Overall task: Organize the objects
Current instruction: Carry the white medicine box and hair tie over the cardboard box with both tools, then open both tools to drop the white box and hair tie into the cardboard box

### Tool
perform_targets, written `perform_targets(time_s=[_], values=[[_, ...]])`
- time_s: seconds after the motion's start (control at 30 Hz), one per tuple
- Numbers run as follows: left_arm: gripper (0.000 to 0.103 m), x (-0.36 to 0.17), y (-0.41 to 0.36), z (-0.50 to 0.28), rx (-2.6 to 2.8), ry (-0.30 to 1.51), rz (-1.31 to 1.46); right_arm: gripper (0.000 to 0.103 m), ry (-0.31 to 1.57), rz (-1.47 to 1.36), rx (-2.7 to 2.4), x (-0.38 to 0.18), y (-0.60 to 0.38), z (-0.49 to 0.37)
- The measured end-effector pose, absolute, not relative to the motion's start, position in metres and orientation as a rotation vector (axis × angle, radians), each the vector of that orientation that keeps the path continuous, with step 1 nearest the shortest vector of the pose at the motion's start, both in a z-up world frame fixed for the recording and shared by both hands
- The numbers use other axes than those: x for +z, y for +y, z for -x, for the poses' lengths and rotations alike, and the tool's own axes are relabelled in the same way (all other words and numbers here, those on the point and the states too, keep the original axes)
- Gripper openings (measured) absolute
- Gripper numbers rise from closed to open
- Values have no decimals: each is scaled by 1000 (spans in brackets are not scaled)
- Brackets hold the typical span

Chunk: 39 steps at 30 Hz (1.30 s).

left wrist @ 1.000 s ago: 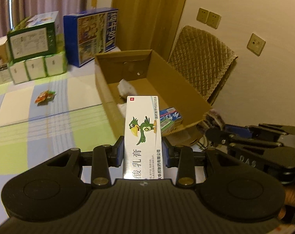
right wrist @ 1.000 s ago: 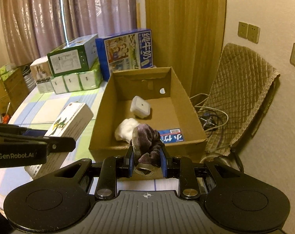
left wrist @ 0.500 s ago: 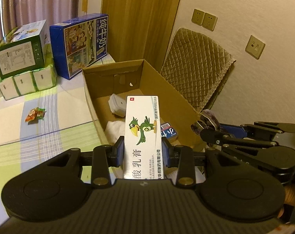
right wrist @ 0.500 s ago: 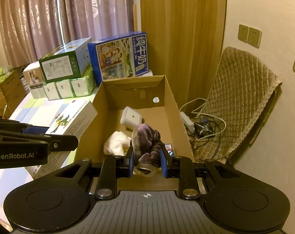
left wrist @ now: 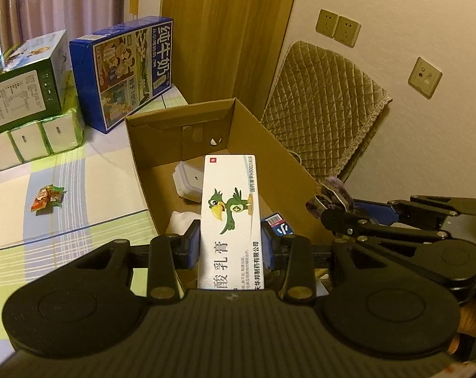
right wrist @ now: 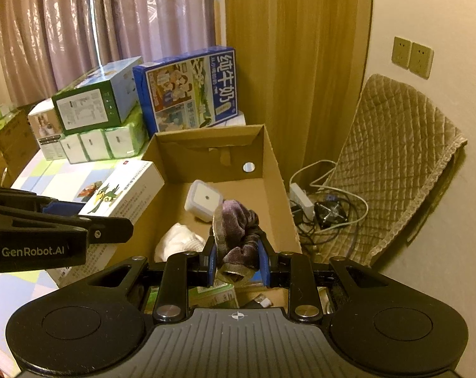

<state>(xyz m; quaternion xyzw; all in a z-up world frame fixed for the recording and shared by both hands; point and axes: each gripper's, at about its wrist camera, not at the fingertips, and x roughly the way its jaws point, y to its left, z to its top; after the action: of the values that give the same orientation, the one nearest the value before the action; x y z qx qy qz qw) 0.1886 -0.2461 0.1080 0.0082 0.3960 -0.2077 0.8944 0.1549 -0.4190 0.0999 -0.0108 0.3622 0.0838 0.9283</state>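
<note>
Now we hold both loads over the open cardboard box (right wrist: 271,157) — our left gripper (left wrist: 230,245) clamped on a white ointment carton (left wrist: 228,220), our right gripper (right wrist: 236,260) pinched tight around a purple velvet scrunchie (right wrist: 238,223).

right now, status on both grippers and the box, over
Left gripper shut on white parrot carton. Right gripper shut on purple cloth. Both over open cardboard box. Nothing blocking the drop.
</note>
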Motion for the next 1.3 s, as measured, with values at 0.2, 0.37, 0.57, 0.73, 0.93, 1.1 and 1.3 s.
perform_targets(time_s=[0.2, 0.37, 0.57, 0.73, 0.93, 1.1, 1.3], values=[[33, 98, -249, -201, -420, 833, -16, 24, 756, 18, 163, 93, -423, -164], [33, 92, -252, -212, -417, 840, -5, 24, 769, 3, 155, 89, -427, -169], [34, 92, -249, -220, -397, 829, -14, 24, 770, -17, 157, 89, -428, -168], [34, 97, -236, -214, -373, 819, -13, 24, 774, -29, 164, 88, -426, -167], [35, 98, -222, -208, -352, 819, -3, 24, 770, -33, 178, 91, -419, -166], [37, 102, -215, -206, -345, 805, 3, 24, 753, -74, 187, 95, -416, -171], [45, 103, -206, -201, -319, 784, -8, 65, 699, -199, 212, 103, -426, -176]])
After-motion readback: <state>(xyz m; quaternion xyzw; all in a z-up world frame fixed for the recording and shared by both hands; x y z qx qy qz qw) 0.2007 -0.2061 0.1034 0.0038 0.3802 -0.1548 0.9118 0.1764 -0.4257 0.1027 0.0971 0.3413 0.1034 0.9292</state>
